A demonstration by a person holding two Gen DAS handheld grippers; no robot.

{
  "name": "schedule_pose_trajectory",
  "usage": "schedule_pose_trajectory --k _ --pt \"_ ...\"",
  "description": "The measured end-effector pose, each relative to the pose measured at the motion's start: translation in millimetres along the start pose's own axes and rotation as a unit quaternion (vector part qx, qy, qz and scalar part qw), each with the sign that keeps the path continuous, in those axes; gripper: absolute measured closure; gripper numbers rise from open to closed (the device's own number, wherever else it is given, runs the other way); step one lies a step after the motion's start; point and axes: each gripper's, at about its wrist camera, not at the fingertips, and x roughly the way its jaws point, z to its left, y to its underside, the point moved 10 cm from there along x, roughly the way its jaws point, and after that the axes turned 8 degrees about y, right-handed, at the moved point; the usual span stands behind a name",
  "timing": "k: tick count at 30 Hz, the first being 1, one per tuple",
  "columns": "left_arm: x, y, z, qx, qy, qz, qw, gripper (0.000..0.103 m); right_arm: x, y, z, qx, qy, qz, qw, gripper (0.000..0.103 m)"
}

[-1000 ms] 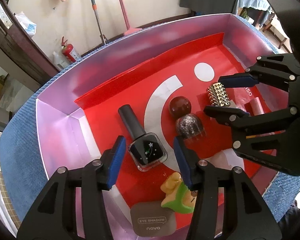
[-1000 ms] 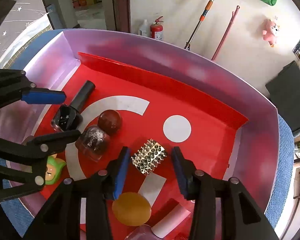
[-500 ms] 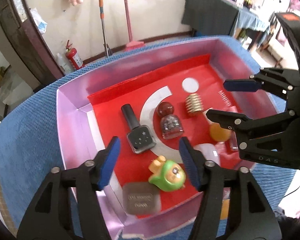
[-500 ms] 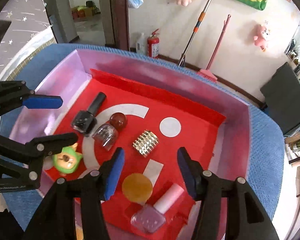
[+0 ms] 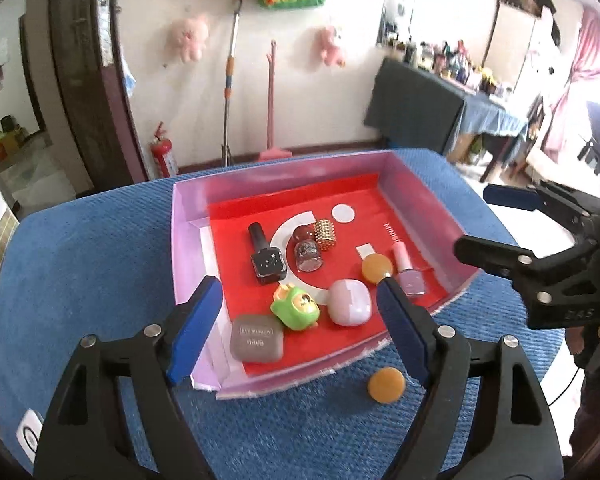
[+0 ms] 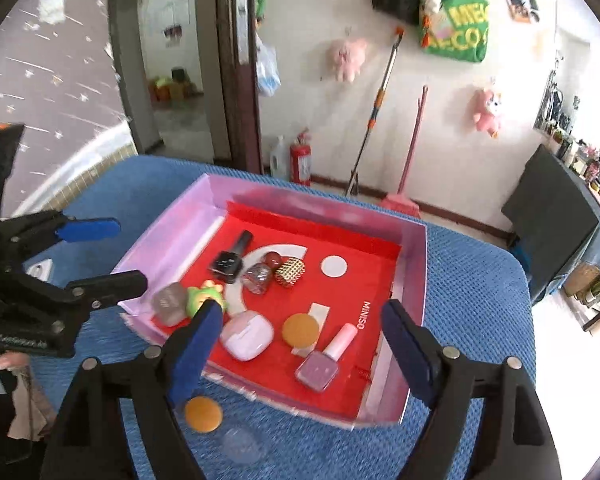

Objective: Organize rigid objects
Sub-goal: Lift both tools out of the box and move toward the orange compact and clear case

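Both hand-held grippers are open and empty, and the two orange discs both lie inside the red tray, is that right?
Only one orange disc lies inside the red tray. The other orange disc lies outside on the blue cloth, as the left wrist view shows. Both hand-held grippers are open and empty.

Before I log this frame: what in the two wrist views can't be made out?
- Green toy: right wrist view, partly hidden behind the right gripper's near finger.
- Clear round item on the blue cloth beside the orange disc: right wrist view, blurred, identity unclear.
- Grey eyeshadow case: left wrist view, lettering too small to read fully.
- Items on the far table: left wrist view, too small.
- Left gripper: jaws open, empty.
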Motion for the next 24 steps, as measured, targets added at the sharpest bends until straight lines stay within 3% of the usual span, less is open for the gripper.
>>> schedule_pose_trajectory --k 3,6,10,13,19,24 --pt "-17 9 -7 -0.001 -0.003 -0.025 0.9997 0.024 -26 8 2 0.001 0.012 -0.027 1.0 0.018" --pt "-35 21 -19 0.002 -0.004 -0.045 0.999 0.023 -55 17 6 0.004 0.022 -0.066 0.998 0.01" --pt "-53 36 -34 0.009 -0.01 -0.081 0.9966 0.01 -86 32 10 0.016 0.027 -0.101 0.994 0.004" --pt "-62 47 -43 0.015 -0.013 -0.102 0.9946 0.01 -102 47 10 0.03 0.038 -0.125 0.991 0.0" --pt "-66 70 -57 0.021 -0.036 -0.138 0.9896 0.01 -105 82 8 0.061 0.054 -0.142 0.986 0.0" --pt "-51 94 -58 -0.002 -0.019 -0.129 0.9915 0.01 -90 110 1 0.085 0.072 -0.145 0.983 0.0"
